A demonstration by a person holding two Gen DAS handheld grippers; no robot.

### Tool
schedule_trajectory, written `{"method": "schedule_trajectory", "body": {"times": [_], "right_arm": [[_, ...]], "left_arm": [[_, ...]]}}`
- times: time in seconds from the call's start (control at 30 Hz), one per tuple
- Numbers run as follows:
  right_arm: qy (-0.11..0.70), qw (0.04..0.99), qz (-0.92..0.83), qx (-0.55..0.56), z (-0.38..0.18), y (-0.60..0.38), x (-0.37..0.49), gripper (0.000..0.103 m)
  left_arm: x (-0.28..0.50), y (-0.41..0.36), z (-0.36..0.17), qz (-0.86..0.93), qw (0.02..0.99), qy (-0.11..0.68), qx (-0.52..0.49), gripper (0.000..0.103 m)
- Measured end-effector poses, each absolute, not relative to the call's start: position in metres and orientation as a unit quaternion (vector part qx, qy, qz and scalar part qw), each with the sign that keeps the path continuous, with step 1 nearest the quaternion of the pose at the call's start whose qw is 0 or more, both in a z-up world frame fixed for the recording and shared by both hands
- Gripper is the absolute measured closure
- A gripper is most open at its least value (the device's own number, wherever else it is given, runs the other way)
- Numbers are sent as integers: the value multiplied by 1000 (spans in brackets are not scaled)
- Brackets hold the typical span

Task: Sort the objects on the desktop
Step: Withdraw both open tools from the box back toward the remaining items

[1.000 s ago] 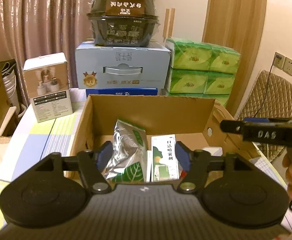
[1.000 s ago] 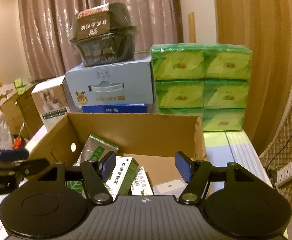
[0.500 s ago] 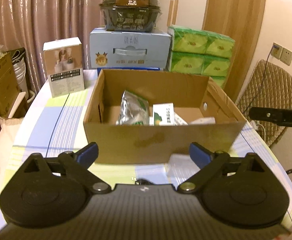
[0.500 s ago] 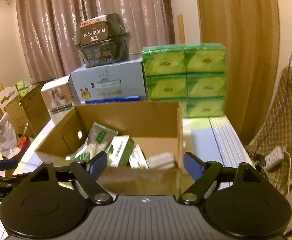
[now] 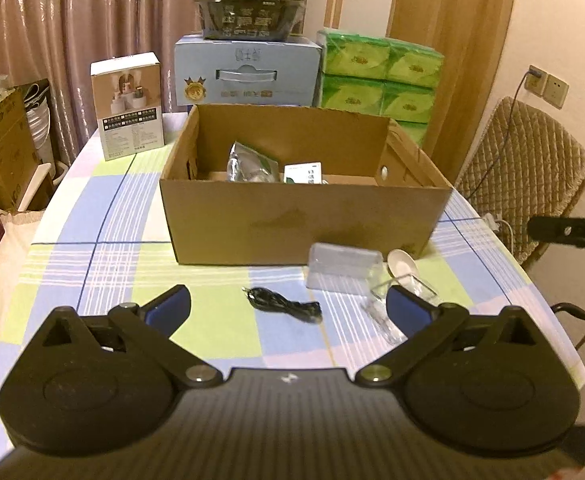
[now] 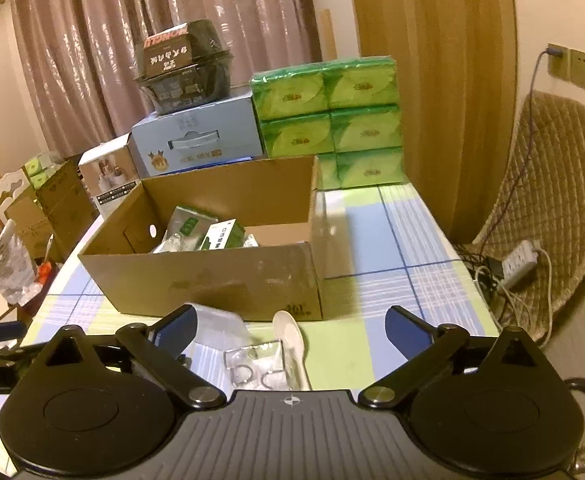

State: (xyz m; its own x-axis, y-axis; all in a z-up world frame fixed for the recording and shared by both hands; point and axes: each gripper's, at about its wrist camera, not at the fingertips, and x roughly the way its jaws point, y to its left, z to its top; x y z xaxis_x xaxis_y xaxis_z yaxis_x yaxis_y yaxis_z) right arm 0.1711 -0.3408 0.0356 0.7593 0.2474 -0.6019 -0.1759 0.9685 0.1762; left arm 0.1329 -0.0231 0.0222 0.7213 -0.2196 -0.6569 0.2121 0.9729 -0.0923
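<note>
A: Our left gripper has its jaws opening wide with nothing between them, and it hovers over the checked table on the near side of the cardboard box. Our right gripper is opening too, empty as well.

B: So we judge that we are between picks. The box already holds a silver pouch and a small green-and-white carton. What is left out?

A: The black cable lies near us, the clear case just right of it, the white spoon by the box's right corner, and a clear packet.

B: Then our left should drop onto the cable, and our right should take the spoon or packet.
</note>
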Motion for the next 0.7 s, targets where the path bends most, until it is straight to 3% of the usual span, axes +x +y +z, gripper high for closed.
{"method": "schedule_trajectory", "body": {"times": [0.7], "right_arm": [[328, 939, 94, 47, 45, -357, 136, 2]], "left_arm": [[108, -39, 18, -157, 917, 366, -9, 1]]}}
